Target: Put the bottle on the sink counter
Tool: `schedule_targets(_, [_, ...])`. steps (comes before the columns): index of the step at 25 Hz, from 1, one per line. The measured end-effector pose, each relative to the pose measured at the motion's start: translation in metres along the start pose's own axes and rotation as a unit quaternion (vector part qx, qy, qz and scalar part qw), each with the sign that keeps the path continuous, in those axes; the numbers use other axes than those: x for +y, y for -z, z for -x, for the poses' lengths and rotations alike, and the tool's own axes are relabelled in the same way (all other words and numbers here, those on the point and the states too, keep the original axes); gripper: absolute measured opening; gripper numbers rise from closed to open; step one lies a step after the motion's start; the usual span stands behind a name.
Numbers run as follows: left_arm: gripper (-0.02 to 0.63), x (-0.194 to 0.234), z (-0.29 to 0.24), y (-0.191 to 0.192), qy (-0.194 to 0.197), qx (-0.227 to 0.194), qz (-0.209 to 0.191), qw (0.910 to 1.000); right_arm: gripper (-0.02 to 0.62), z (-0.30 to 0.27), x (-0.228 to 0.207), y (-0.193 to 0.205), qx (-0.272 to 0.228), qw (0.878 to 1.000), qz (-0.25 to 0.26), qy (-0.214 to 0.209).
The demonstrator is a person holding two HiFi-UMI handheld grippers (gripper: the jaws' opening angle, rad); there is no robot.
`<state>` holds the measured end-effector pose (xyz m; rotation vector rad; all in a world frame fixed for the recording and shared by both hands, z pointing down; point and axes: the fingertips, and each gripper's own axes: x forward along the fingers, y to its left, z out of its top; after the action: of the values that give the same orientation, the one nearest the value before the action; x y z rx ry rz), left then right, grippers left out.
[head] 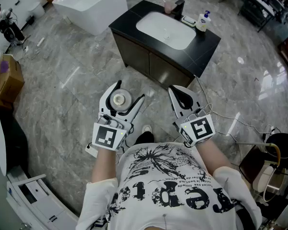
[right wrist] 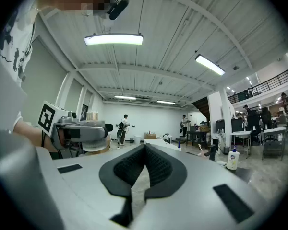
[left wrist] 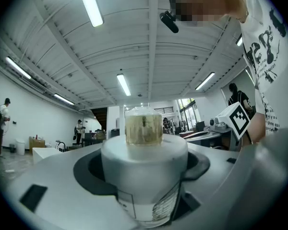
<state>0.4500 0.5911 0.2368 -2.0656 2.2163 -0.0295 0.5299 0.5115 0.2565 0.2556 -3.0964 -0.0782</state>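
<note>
We hold both grippers out before our chest, pointing toward the black sink counter [head: 209, 46], which stands well apart across the grey floor [head: 81, 66]. Our left gripper [head: 130, 92] is clamped wide around the bottle [head: 119, 99], held upright in the air. It has a white, labelled body and a clear cap. Our right gripper [head: 174, 88] has its jaws pressed together with nothing between them.

Shirt print [head: 168, 186], bottle label [left wrist: 137, 209]: both illegible.
</note>
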Motion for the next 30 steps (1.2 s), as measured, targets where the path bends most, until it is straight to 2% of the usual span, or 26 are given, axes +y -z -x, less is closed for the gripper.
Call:
schedule_targets(14, [0.345,0.026,-0.022,0.004,0.01,-0.004,0.0,0.9999,0.014,-0.032,-0.016,0.003,-0.002,1.0,-0.013,0.01])
schedule_targets(18, [0.345,0.05,-0.044,0.007,0.022,-0.017,-0.001,0.9996,0.014,-0.063,-0.029,0.004,0.0,1.0,-0.012,0.019])
schedule_targets(22, [0.345,0.084,-0.072,0.005,0.029,-0.047,0.019,0.9983,0.014,-0.104,-0.043,0.008,-0.002,1.0,-0.008,0.028])
schedule_targets(27, [0.345,0.119,-0.103,0.025,0.046,-0.032,0.016,0.9983,0.014,-0.15,-0.059,0.019,0.008,0.999,0.005,0.032])
schedule_targets(30, [0.345,0.142,-0.121,0.031,0.042,-0.032,0.025,0.9983,0.014,-0.176,-0.071,0.023,0.015,0.999,-0.005,0.032])
